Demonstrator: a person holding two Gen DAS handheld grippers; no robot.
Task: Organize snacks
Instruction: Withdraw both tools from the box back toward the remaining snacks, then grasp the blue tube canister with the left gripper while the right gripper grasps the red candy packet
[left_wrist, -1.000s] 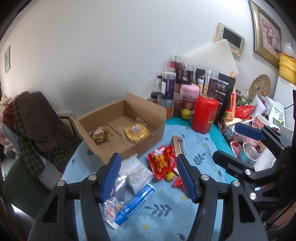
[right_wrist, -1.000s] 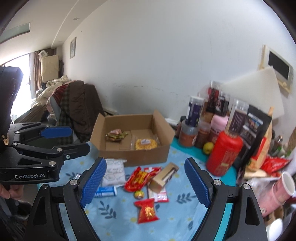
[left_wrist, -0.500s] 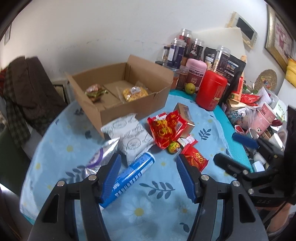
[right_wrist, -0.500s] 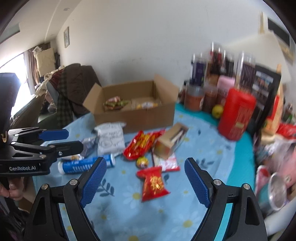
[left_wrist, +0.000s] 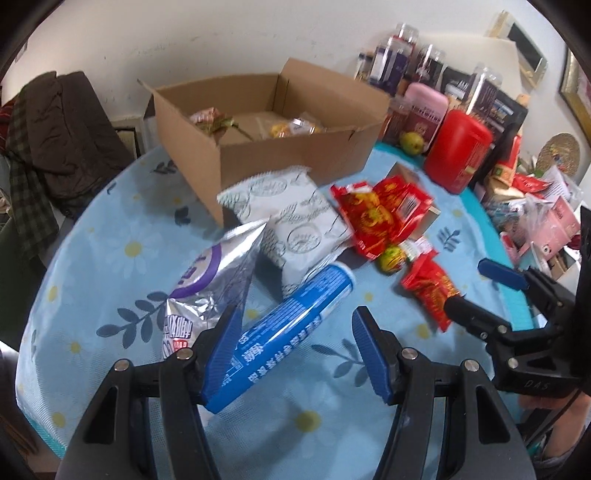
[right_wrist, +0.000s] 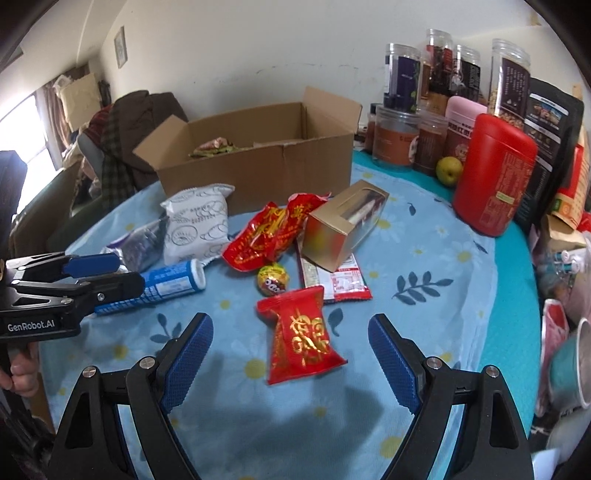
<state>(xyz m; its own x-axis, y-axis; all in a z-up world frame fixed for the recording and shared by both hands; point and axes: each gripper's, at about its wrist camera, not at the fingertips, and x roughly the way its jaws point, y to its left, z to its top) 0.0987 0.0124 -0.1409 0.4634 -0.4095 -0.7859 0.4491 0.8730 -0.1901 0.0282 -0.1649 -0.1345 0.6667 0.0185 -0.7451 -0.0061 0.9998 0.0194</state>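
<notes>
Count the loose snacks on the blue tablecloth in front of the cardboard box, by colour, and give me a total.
Red: 2, crumpled pack, small pack
Red and white: 1, flat packet
White: 1, pouch
Silver: 1, bag
Blue: 1, tube
Gold: 2, carton, foil ball
Total: 8, taking the crumpled pack as one

Blue floral table (right_wrist: 436, 266): cardboard box (right_wrist: 258, 173), snack packets, jars.

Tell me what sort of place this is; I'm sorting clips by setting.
Probably a lived-in home dining corner: a floral tablecloth, food jars against the wall, and coats heaped over a chair.
</notes>
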